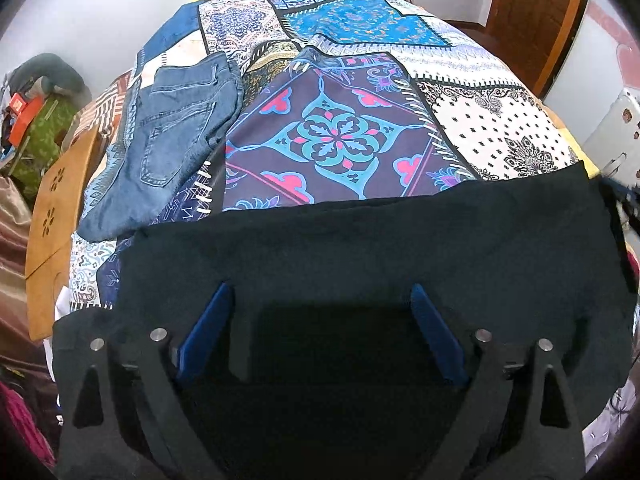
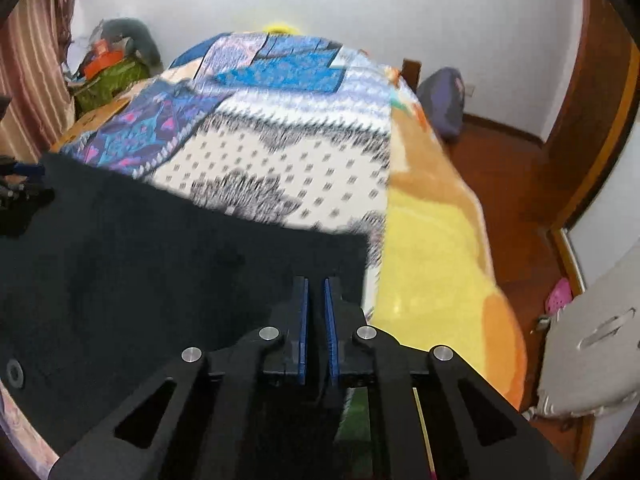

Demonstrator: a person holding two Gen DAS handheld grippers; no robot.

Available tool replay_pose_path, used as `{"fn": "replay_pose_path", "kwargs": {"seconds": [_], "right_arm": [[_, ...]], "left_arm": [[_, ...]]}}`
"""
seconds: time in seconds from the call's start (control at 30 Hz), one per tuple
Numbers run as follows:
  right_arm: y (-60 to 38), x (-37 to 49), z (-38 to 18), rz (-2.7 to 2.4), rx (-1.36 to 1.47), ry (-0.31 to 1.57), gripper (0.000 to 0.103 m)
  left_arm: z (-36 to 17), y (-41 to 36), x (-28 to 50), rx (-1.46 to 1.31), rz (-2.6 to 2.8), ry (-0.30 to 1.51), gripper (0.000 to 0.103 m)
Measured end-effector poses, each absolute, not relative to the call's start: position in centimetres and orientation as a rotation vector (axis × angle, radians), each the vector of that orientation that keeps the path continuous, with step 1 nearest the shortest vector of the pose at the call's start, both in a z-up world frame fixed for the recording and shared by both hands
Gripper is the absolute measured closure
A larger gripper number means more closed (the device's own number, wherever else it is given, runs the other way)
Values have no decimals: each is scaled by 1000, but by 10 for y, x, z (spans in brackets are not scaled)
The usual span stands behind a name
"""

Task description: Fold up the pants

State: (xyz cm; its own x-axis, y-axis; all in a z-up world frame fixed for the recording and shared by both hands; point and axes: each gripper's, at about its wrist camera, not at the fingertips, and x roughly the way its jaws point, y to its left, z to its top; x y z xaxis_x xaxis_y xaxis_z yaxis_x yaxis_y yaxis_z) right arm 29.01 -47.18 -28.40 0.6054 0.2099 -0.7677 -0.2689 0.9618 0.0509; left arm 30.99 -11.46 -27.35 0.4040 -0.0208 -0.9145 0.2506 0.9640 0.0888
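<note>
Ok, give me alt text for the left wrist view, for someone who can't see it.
Open left tongs hover over dark pants spread across the near edge of a bed with a patchwork bedspread. Folded blue jeans lie farther back on the left.

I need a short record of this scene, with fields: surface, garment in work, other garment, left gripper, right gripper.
surface: bed with patchwork cover
garment in work: black pants, spread at the near edge
other garment: blue jeans, folded, far left on the cover
left gripper: open, over the black pants
right gripper: shut, at the pants' right edge; grip on cloth unclear
</note>
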Motion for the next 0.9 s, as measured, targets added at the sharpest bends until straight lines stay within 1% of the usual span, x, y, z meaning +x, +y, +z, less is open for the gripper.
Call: {"fn": "replay_pose_path", "kwargs": {"seconds": [0.1,0.2,0.37,0.43,0.47,0.5,0.57,0.6,0.73,0.9], "right_arm": [[-484,301,-275,242,-36,839,97],[-489,316,-276,220,-1,846,98],[-483,330,-291,194,-16,966,98],[-482,321,-279,221,4,948,94],[-480,316,-273,231,7,935,89],[-477,311,-264,230,12,925,81],[-466,301,-248,269,8,903,72],[-458,298,-240,297,5,892,71],[-409,292,-208,451,-1,862,70],[-329,298,-187,625,-3,845,65]], "left_arm": [[-273,-115,310,228,-172,1145,11],[-265,-112,306,244,-157,1129,11],[-229,-86,282,229,-121,1047,11],[-216,-68,273,202,-94,1021,11],[-209,-56,267,182,-75,1009,11],[-202,-40,261,161,-51,998,11],[-193,-14,252,137,-7,983,11],[-189,3,247,120,22,975,11],[-185,61,237,43,93,969,11],[-199,130,235,-18,167,957,11]]}}
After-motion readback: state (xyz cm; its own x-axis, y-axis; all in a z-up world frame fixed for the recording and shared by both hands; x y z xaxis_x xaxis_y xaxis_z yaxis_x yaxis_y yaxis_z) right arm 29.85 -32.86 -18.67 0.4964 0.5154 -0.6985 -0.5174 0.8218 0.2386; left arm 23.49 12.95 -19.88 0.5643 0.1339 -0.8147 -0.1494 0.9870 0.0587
